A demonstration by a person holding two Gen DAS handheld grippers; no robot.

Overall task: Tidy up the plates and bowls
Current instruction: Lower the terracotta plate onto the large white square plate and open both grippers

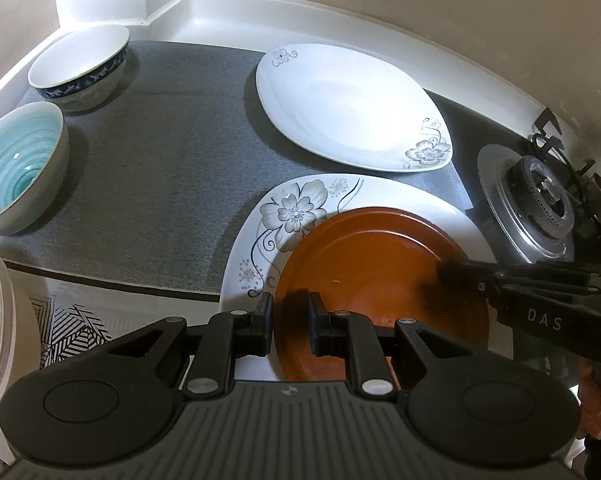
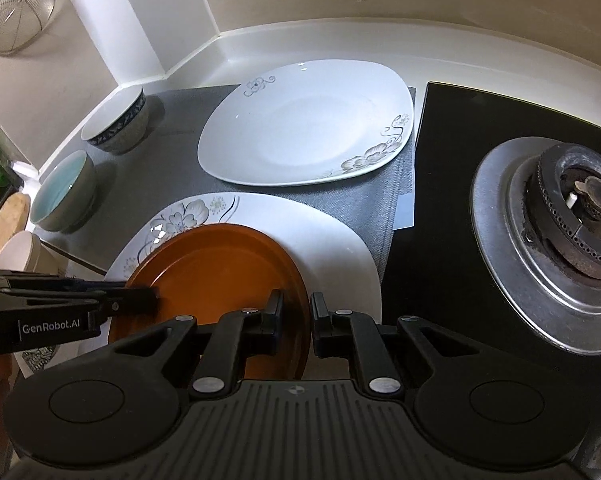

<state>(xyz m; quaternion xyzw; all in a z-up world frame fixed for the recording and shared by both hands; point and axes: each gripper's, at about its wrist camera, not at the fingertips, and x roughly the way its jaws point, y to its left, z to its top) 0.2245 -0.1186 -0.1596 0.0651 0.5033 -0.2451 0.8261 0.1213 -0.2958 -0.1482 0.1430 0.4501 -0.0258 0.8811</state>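
Both grippers' fingers (image 1: 265, 312) clamp orange plate (image 1: 364, 264) rim, atop floral plate (image 1: 292, 208)

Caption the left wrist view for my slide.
Both grippers clamp the round brown plate resting on a white square floral plate.

White worktop (image 2: 260, 46) in a corner, with a grey mat (image 1: 160, 184) spread over most of it. On the mat: a blue-patterned bowl (image 1: 80, 68), a teal-glazed bowl (image 1: 20, 168) and two floral white plates, one at the back (image 1: 348, 108), one at the front (image 1: 260, 232). Gas hob (image 2: 452, 208) sits just beside the mat.
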